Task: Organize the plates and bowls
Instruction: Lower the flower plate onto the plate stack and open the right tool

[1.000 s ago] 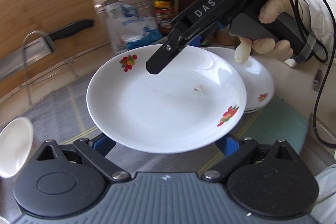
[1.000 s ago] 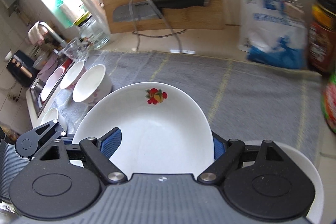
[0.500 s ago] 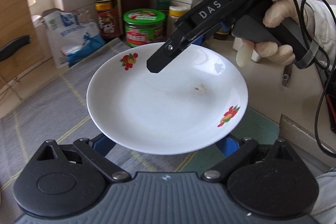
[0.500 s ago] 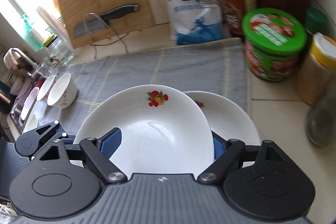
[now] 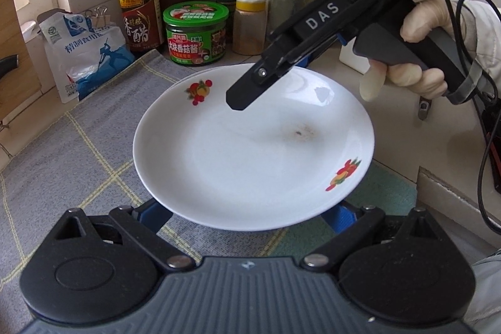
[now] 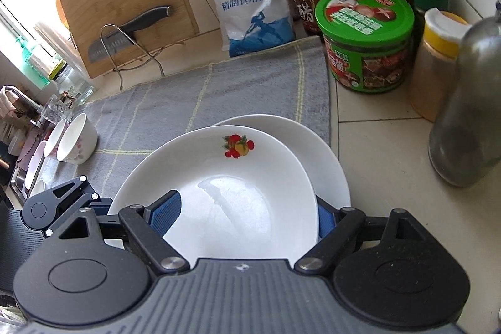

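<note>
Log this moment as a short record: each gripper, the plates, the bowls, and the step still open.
carried plate: white, fruit prints, held off the counter
right gripper: one finger over the plate, one under; seems clamped
left gripper: fingers spread beneath the plate, tips hidden; grip unclear
second plate: lying at the grey cloth's right edge, just below the carried one
bowls: at the cloth's left end
open step: carried plate not yet set on the second plate
</note>
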Demonstrator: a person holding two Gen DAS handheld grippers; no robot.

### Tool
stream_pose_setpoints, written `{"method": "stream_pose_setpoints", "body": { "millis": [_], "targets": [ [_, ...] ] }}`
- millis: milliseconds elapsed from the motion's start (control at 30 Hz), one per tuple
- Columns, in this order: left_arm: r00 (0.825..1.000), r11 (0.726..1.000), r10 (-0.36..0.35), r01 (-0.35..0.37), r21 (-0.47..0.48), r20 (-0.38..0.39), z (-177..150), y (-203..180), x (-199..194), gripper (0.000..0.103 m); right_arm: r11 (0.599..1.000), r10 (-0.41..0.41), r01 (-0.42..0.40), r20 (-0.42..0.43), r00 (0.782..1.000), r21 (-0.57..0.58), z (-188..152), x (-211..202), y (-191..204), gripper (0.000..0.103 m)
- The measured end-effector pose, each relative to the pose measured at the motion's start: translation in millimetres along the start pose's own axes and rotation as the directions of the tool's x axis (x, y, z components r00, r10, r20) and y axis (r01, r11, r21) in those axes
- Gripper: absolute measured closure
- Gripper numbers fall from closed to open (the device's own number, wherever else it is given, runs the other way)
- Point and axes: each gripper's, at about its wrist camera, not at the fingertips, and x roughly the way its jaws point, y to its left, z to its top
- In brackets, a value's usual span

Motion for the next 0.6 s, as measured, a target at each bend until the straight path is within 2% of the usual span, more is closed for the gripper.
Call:
{"method": "stream_pose_setpoints", "body": {
  "millis": [267, 600],
  "targets": [
    [1.000, 1.000, 0.016, -0.016, -0.010, -0.004, 2.3, 6.6, 5.1, 0.004, 0.999, -0.010, 0.010, 0.004, 1.000, 0.031, -4.3, -2.9, -9.6, 0.013],
    [1.000, 1.000, -0.011, 0.011, -0.014, 0.000, 1.3, 11.8, 7.2, 0.003, 0.998, -0.047, 0.047, 0.014, 0.999, 0.034, -5.3, -12.2, -5.7, 0.012]
  ]
}}
